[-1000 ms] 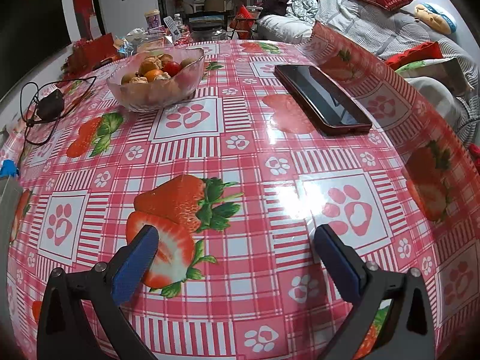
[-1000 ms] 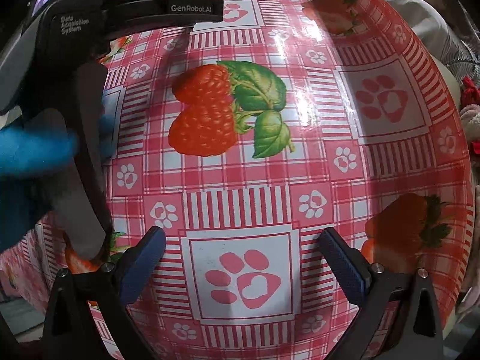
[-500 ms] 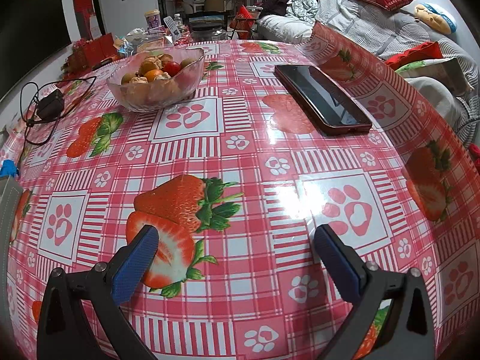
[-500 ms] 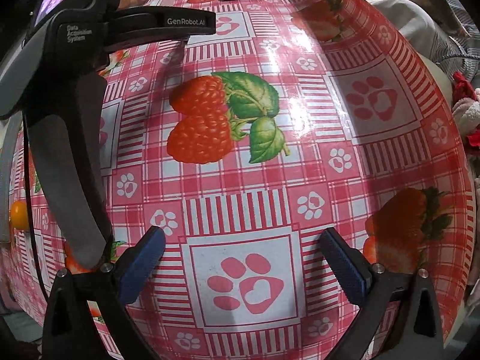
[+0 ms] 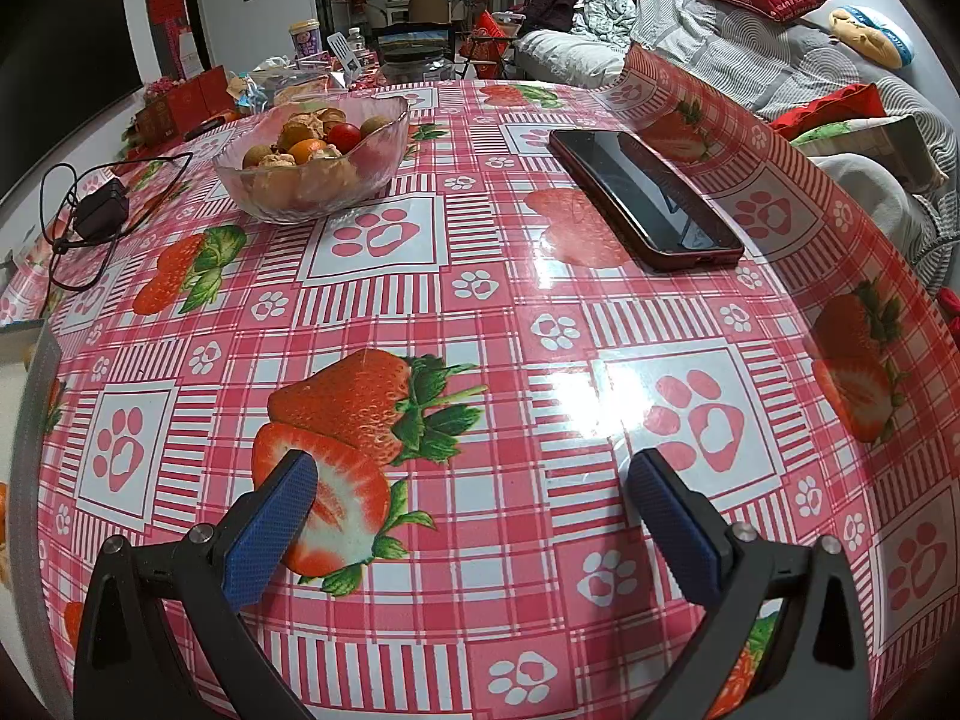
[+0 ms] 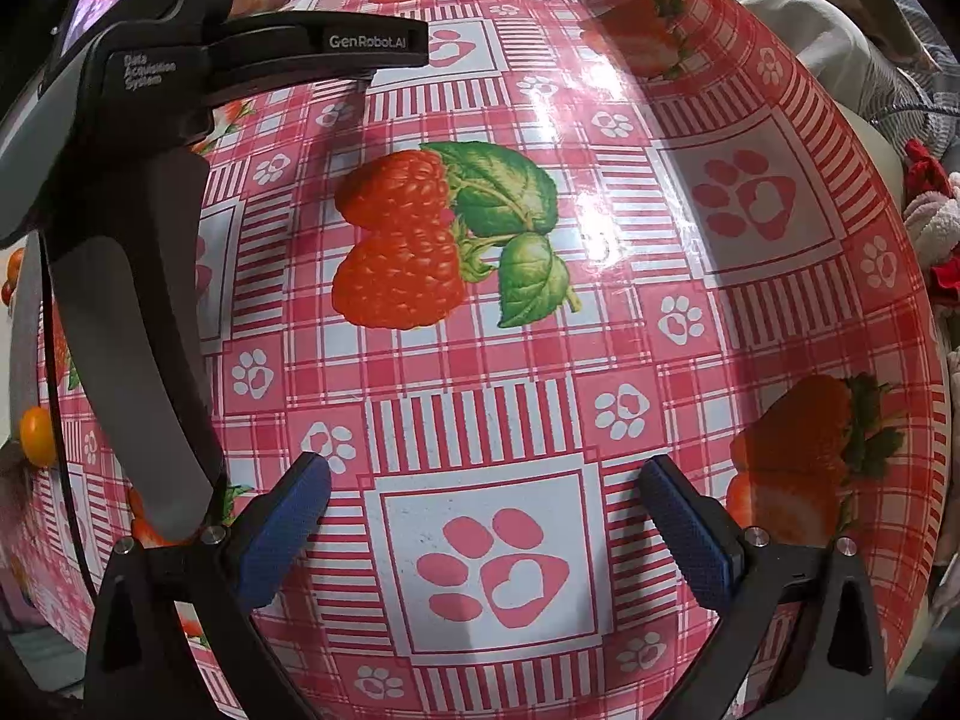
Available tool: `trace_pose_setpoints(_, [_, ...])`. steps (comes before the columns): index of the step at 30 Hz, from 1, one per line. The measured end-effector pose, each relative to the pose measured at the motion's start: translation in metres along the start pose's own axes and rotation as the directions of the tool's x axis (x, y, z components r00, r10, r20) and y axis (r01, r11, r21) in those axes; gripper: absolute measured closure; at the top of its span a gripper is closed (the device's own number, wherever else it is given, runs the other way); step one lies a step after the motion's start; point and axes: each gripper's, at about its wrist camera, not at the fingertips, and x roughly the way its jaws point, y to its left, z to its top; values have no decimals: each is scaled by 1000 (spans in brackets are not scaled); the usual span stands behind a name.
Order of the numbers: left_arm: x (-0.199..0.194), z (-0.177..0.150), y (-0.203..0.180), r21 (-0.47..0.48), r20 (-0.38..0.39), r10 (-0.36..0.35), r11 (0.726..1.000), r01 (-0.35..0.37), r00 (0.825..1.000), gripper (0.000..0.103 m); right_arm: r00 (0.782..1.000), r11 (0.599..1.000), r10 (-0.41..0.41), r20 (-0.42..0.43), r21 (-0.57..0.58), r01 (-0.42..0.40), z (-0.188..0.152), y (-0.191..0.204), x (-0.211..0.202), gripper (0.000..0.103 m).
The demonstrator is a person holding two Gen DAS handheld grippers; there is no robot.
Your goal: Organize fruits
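Red-and-white checked vinyl, printed with strawberries and paw marks, is covering the desk (image 5: 480, 312) and glaring under the lamp. At the far left a black adapter with a looped cable (image 5: 99, 213) is lying near the edge. Next, toward the back, a clear glass bowl (image 5: 312, 156) is holding the mixed fruits (image 5: 309, 135): orange, red and brownish pieces piled together. Further right a dark phone in a maroon case (image 5: 645, 198) is lying flat, well apart from the bowl.

The left gripper (image 5: 471, 510) is hanging low over the near cloth, jaws spread wide and gripping nothing. The right gripper (image 6: 483, 516) is likewise gaping and empty above a paw print, with the left tool's black body showing beside it. One small orange fruit (image 6: 37, 433) is sitting at the far left edge of the right wrist view.

The step seems to be the approach. To do it well, I would be carrying the jaws level toward one fruit, straddling it at its widest part, and squeezing gently to avoid bruising.
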Motion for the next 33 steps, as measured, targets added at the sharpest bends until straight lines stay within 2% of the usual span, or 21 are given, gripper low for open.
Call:
trace_pose_setpoints(27, [-1, -1, -2, 0, -1, 0, 1000, 0, 1000, 0, 1000, 999, -7, 5, 44, 7, 5, 1, -1, 0])
trace_pose_setpoints(33, [2, 9, 11, 0, -1, -1, 1000, 1, 1000, 0, 1000, 999, -9, 11, 53, 8, 3, 2, -1, 0])
